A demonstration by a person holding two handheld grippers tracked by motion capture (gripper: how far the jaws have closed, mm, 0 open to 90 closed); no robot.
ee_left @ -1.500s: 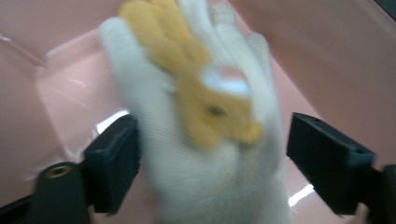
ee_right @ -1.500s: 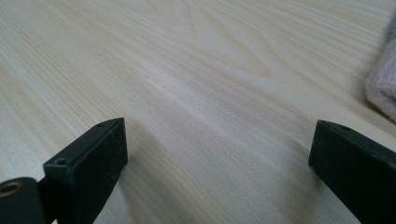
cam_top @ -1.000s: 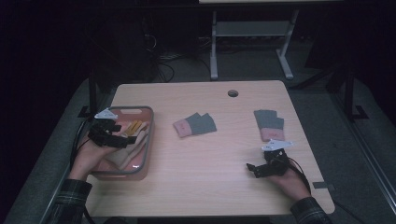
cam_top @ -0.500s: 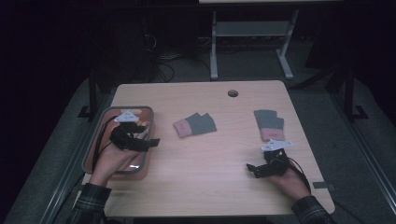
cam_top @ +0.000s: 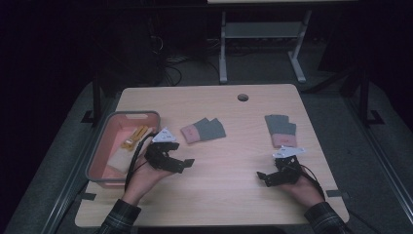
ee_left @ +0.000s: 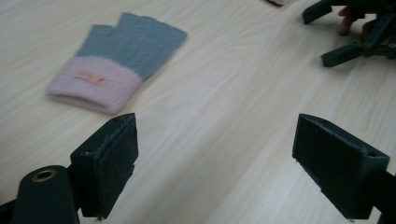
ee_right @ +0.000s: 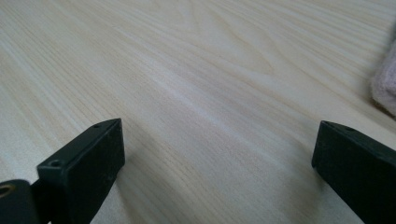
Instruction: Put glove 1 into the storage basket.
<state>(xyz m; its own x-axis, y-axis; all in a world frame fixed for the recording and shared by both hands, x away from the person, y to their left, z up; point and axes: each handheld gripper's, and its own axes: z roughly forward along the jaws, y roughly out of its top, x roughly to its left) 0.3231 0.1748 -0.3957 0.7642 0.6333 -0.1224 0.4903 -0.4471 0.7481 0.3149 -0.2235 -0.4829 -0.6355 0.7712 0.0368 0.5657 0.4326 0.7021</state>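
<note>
Change, left: the left hand-held gripper (cam_top: 184,163) has left the pink bin (cam_top: 97,152), where it was a second ago, and now sits over the bare table (cam_top: 229,195) just to the bin's right, pointing toward the near glove.
Change, right: the right hand-held gripper (cam_top: 263,177) has stayed where it was, low over the table in front of the far glove.
Change, things: both gloves and the bin lie as they did before.
Left hand-held gripper: jaws spread wide and holding nothing — in the left gripper view (ee_left: 215,163) only wood grain lies between the pads.
Right hand-held gripper: jaws wide apart too, empty, bare table between them in the right gripper view (ee_right: 215,163).
Gloves, count: two fingerless gloves, each grey with a pink cuff.
Near glove: the left glove (cam_top: 203,131) lies flat near the table's middle, close ahead of the left hand-held gripper but apart from it; in the left gripper view (ee_left: 116,60) its cuff bears a small orange tag.
Far glove: the right glove (cam_top: 281,129) lies flat on the right side, just beyond the right hand-held gripper; a pink edge of it shows in the right gripper view (ee_right: 385,91).
Bin, count: one, at the table's left edge — yellowish items (cam_top: 135,138) lie inside, too dim to name.
Hands, count: two, one on each gripper.
</note>
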